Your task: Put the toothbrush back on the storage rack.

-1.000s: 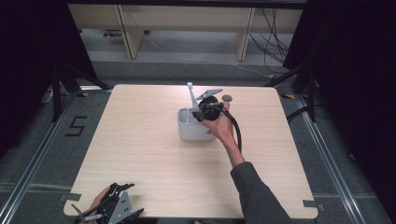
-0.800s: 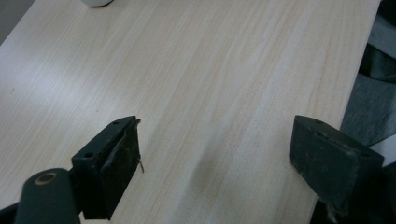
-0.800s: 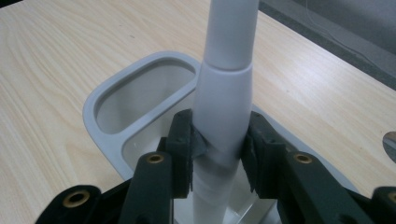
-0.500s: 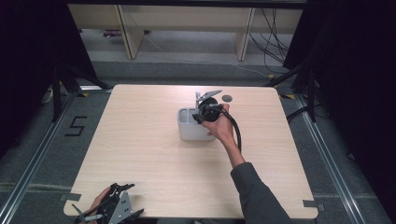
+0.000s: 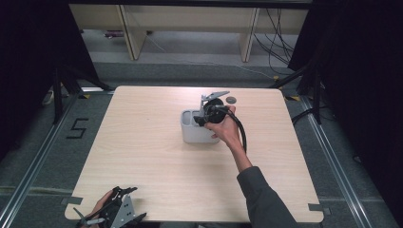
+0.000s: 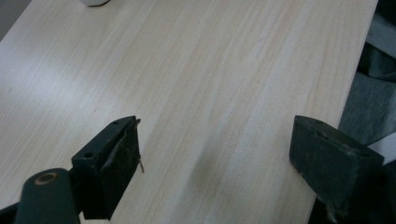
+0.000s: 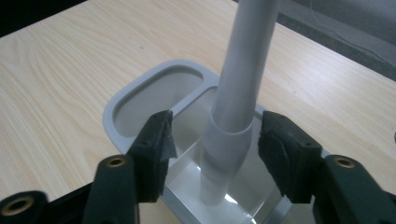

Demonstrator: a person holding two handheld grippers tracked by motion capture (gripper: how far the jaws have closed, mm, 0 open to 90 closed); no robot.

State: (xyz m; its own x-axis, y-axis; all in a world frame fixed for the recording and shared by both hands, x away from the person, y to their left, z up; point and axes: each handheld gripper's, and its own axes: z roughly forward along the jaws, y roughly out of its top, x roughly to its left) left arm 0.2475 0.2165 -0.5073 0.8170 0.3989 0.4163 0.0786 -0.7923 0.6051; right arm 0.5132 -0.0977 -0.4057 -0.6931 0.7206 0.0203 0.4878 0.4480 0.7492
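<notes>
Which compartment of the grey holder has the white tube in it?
The clear-walled compartment nearest the right gripper; the white tube stands in it. The rounded compartment beside it is empty.

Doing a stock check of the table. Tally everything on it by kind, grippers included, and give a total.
Grey two-compartment holder: 1
White tube-shaped item standing in the holder: 1
Small dark round disc on the table: 1
Handheld grippers: 2, left gripper and right gripper
Total: 5

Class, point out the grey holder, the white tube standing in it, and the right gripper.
grey holder [image 7: 140,86], right gripper view, rim of its far compartment.
white tube [image 7: 240,88], right gripper view, middle of its shaft.
right gripper [image 7: 215,140], right gripper view, midway between its jaws.
</notes>
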